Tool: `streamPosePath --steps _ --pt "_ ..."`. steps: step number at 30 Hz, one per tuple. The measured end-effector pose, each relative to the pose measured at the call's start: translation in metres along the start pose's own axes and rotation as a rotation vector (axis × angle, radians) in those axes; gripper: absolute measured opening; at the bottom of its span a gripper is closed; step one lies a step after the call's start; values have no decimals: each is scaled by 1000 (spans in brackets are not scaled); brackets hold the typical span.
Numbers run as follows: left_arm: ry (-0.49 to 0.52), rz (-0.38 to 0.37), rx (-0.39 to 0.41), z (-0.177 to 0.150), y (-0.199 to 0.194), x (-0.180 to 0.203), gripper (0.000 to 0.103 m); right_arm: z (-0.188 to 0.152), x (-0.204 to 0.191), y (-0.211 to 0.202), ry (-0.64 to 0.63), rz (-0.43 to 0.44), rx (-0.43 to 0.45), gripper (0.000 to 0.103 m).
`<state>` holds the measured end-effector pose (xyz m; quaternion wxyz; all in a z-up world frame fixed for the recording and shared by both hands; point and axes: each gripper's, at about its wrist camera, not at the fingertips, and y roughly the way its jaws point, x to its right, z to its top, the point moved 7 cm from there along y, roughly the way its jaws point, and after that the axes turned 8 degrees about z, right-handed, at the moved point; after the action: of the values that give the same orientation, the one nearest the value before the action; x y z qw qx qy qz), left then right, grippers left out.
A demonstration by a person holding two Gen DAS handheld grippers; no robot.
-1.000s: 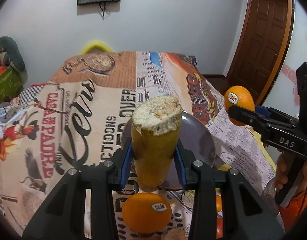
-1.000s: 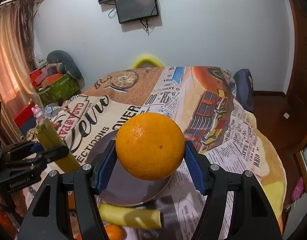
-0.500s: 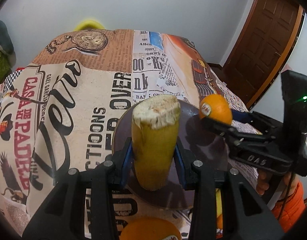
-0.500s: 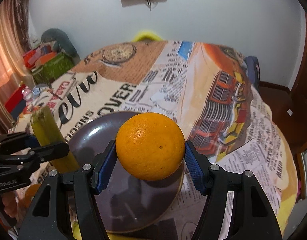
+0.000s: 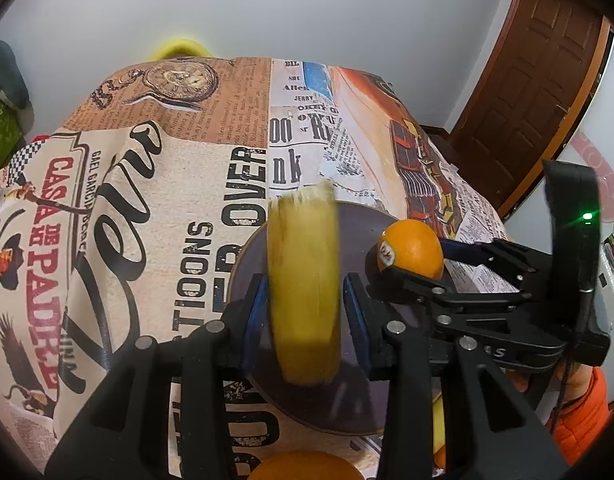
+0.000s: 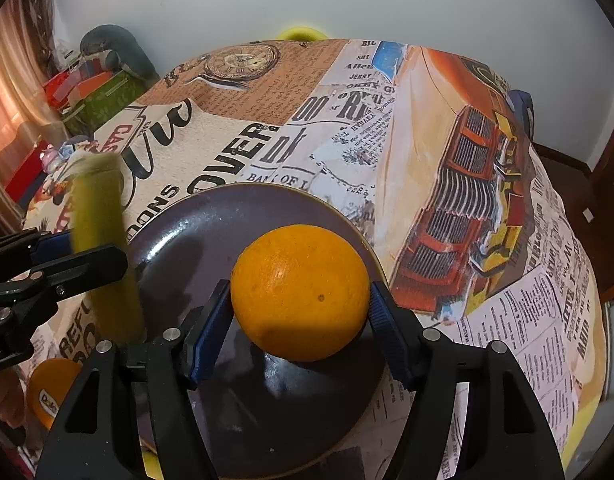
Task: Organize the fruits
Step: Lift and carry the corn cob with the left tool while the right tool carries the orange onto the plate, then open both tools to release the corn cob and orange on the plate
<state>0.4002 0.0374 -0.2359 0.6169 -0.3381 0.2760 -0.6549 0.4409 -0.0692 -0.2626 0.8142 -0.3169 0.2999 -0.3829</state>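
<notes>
Round table under a newspaper-print cloth [image 5: 155,208], white wall behind, wooden door [image 5: 535,92] to the right.

Left gripper [image 5: 303,308]: clamped on a yellow stalk piece [image 5: 303,292], likely sugarcane or banana, can't tell. Long axis upright, running forward between the fingers, lower end over the near-left part of the dark plate [image 6: 211,216]. Blurred, so whether it touches the plate is unclear.

Right gripper [image 6: 301,320]: gripping an orange [image 6: 301,296], hovering low over the plate's right half; contact unclear from its own view.

Key relation: both loads sit above the same plate, stalk on the left, orange on the right, near each other but apart. My read is that release onto the plate is next; the upright stalk could topple toward the orange, so lay it flat first.

Count:
- oranges: 2 (one held, one stickered orange [image 6: 53,396] on the cloth, near-left of the plate)
- stalk pieces: 1 held; another yellow bit peeks out below the plate, unclear
- plates: 1
</notes>
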Motion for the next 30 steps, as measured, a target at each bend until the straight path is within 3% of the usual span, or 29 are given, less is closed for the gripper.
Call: streamPosePath --steps 3,11,21,30 --pt "-10 -7 -6 -1 -3 -2 38 2 -2 -11 -9 -11 34 75" --pt "-9 25 41 -2 -31 -4 38 2 -8 -51 -41 -57 95 75" --pt "19 70 132 -15 -103 -6 39 -8 -28 -107 -60 -82 185 78" --pt "0 89 168 -48 -154 -13 49 -37 -43 -147 -56 -98 223 80"
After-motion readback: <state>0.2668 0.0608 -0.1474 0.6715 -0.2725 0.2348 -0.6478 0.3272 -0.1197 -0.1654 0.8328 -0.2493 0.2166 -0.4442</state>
